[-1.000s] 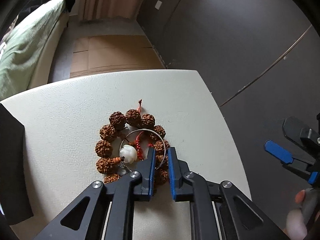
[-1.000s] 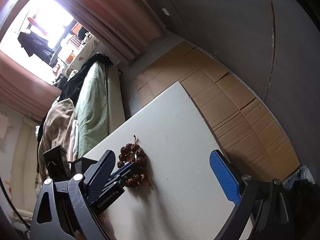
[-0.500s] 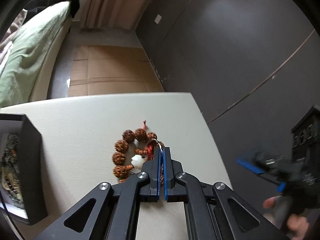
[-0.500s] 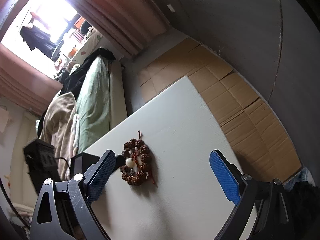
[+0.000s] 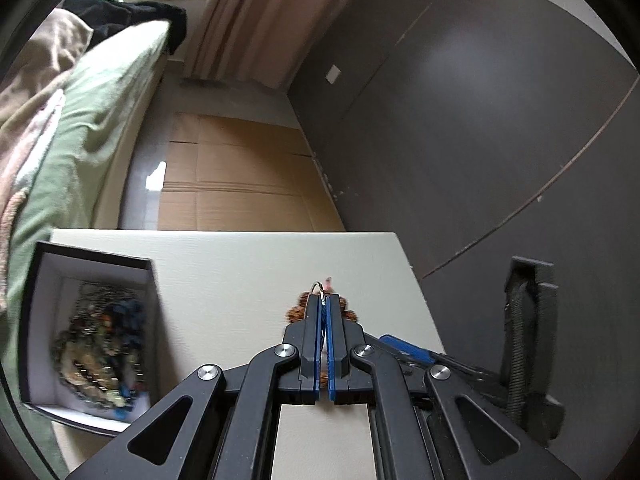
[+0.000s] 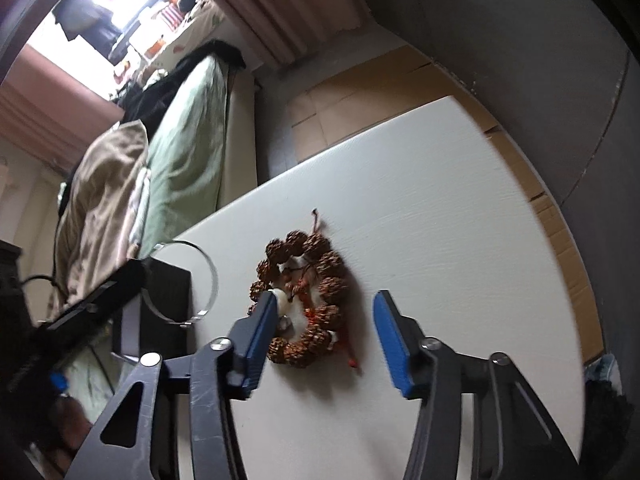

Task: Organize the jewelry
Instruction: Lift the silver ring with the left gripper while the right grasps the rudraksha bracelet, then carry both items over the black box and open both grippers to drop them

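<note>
My left gripper (image 5: 324, 300) is shut on a thin silver bangle (image 5: 317, 286), lifted above the white table (image 5: 240, 272). From the right wrist view the bangle (image 6: 208, 280) hangs in the air beside the black box. A brown bead bracelet (image 6: 308, 300) with a white pendant and red cord lies on the table; it peeks out behind the left fingers (image 5: 294, 312). My right gripper (image 6: 324, 320) is open, its jaws on either side of the bracelet's near part.
An open black jewelry box (image 5: 88, 336) with white lining holds several mixed pieces at the table's left. A bed with green bedding (image 5: 80, 120) lies beyond. Cardboard (image 5: 240, 176) covers the floor, and a dark wall (image 5: 480, 120) stands on the right.
My left gripper closed on the silver bangle and lifted it off the bead bracelet, toward the box. My right gripper moved in over the bracelet.
</note>
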`<state>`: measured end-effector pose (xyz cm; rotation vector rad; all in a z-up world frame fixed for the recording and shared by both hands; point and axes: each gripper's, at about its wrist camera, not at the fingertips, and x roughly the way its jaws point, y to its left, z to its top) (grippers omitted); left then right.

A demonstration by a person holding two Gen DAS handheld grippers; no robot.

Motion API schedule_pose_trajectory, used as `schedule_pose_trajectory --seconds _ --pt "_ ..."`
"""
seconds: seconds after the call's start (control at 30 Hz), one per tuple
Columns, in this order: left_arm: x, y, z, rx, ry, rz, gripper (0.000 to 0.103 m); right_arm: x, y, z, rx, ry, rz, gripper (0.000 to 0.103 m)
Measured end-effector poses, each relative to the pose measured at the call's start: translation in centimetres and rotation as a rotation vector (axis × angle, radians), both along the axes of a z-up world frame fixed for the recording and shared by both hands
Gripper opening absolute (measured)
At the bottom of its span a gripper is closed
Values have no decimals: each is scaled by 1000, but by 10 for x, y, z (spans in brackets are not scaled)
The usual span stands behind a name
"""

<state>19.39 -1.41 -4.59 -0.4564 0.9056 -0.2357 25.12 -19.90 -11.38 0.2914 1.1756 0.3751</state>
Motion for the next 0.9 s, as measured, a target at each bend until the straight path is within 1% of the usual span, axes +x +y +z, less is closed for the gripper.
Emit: schedule_pose_trajectory --seconds 0.03,0.07,0.17,0.2,0.23,0.27,0.37,0.47,0.53,0.73,0.9 --pt "-1 5 -1 0 3 9 1 0 4 -2 -13 0 4 44" --pt "-1 8 -1 0 5 14 1 0 8 -4 -26 -2 5 40" --pt "-6 20 -3 12 9 33 1 0 23 -8 -102 -19 19 37" --pt "-8 24 -3 17 10 41 1 0 26 -9 -129 -27 27 34" --pt "-9 28 -3 20 11 48 1 0 29 -11 -154 -32 32 31" --pt "-9 31 -3 21 11 54 1 1 29 -12 -164 -29 29 21" --pt "-13 41 -1 22 11 78 1 1 26 -12 -154 -30 33 21" --pt "-18 47 0 26 7 95 1 -5 22 -5 -138 -52 40 20" --pt "-23 49 2 32 4 102 1 -10 19 3 -112 -71 34 20" --pt "-41 55 6 53 -4 117 1 -25 6 25 13 -110 25 20" --pt "-54 62 9 67 -10 136 1 -41 10 39 51 -143 40 20"
